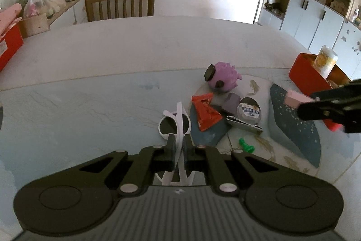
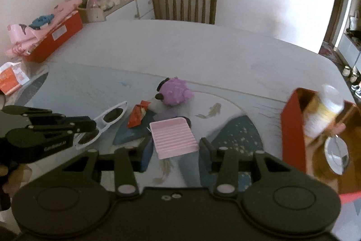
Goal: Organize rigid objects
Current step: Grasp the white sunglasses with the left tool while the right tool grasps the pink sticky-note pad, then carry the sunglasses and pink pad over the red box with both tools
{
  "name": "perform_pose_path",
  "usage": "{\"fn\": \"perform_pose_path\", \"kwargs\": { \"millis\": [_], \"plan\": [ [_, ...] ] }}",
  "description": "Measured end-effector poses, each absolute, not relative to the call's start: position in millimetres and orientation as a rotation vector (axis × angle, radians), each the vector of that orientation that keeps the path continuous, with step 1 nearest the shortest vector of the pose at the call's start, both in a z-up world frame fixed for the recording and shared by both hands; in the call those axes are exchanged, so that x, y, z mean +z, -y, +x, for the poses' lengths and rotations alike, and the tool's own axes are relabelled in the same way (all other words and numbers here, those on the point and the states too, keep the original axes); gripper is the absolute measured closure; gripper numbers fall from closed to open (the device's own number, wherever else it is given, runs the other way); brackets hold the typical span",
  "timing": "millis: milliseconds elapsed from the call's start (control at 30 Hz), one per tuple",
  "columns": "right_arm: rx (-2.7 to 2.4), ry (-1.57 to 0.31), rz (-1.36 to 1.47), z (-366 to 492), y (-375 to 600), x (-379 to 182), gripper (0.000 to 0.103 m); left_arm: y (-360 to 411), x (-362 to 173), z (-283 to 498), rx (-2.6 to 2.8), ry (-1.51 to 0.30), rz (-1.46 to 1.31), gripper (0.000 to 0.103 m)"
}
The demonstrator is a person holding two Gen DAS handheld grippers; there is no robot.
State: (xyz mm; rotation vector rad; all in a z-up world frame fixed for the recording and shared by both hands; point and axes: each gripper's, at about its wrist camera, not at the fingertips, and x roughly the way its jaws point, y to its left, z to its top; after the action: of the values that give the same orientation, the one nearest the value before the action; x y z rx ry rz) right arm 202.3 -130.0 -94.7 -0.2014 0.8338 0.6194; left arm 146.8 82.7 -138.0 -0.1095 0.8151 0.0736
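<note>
White sunglasses with dark lenses hang just above the table, their folded arms pinched in my left gripper, which is shut on them. The same sunglasses and left gripper show at the left of the right wrist view. A pink ribbed soap dish is held between the fingers of my right gripper, lifted over the table. In the left wrist view the pink soap dish sticks out of the right gripper at the right edge.
On the table lie a purple spiky toy, a red wrapper, a round tin, a metal clip and a green piece. A red box holding a can and a round mirror stands right. A wooden chair faces the far edge.
</note>
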Motion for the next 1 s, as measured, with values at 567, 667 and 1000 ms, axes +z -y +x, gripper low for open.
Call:
{"fn": "perform_pose_path", "kwargs": {
  "millis": [567, 667, 1000],
  "plan": [
    [0.526, -0.754, -0.070, 175.8, 232.6, -63.8, 0.060, -65.9, -88.0, 128.7, 0.063, -0.770, -0.158, 0.100],
    [0.520, -0.747, -0.050, 176.1, 252.9, -61.8, 0.060, -58.4, -77.0, 124.8, 0.062, -0.766, -0.150, 0.100],
    [0.509, -0.741, -0.020, 180.3, 289.2, -60.8, 0.060, -37.8, -65.5, 114.9, 0.080, -0.777, -0.149, 0.100]
  ]
}}
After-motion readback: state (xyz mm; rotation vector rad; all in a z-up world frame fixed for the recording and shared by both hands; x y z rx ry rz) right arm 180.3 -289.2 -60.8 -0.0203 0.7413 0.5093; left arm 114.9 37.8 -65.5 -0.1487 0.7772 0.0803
